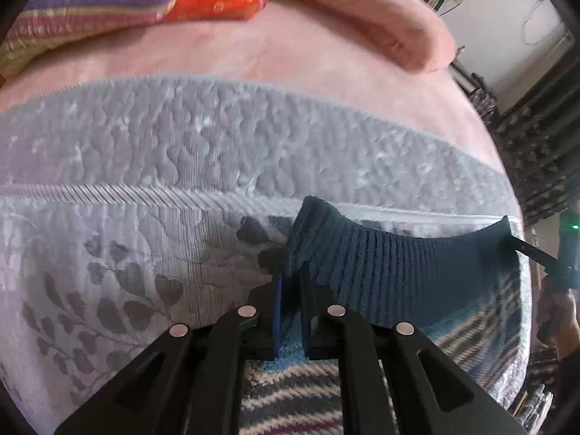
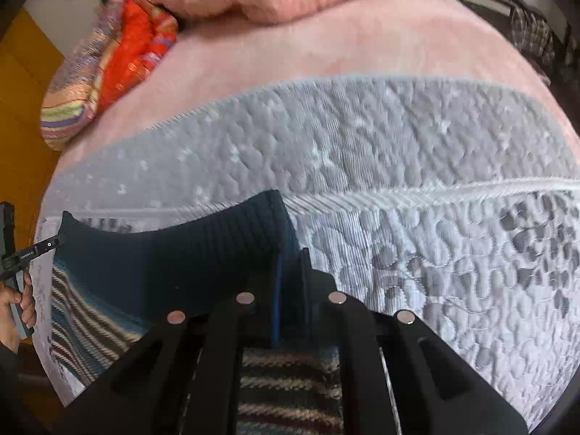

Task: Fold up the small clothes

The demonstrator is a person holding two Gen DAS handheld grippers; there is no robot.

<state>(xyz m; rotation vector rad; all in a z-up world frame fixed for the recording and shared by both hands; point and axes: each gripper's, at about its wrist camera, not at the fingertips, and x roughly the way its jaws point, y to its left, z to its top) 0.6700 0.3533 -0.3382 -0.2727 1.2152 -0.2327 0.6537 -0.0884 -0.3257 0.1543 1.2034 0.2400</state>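
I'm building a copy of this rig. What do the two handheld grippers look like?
Both match: the left gripper and right gripper are matte black, with angular slotted linkage arms carrying round silver discs. One inner finger edge shows blue. No cables or sleeves are visible.

Knit garment (image 1: pixel 380 272) lies at the near edge of the bed (image 1: pixel 253 61), on the quilted cover (image 1: pixel 181 152). Left tool (image 1: pixel 291 290) pinches its ribbed hem at the left corner, right tool (image 2: pixel 291 282) at the right corner; hem is raised between them. Pillow (image 1: pixel 380 18) lies at the far end, folded blankets (image 1: pixel 90 11) left of it.
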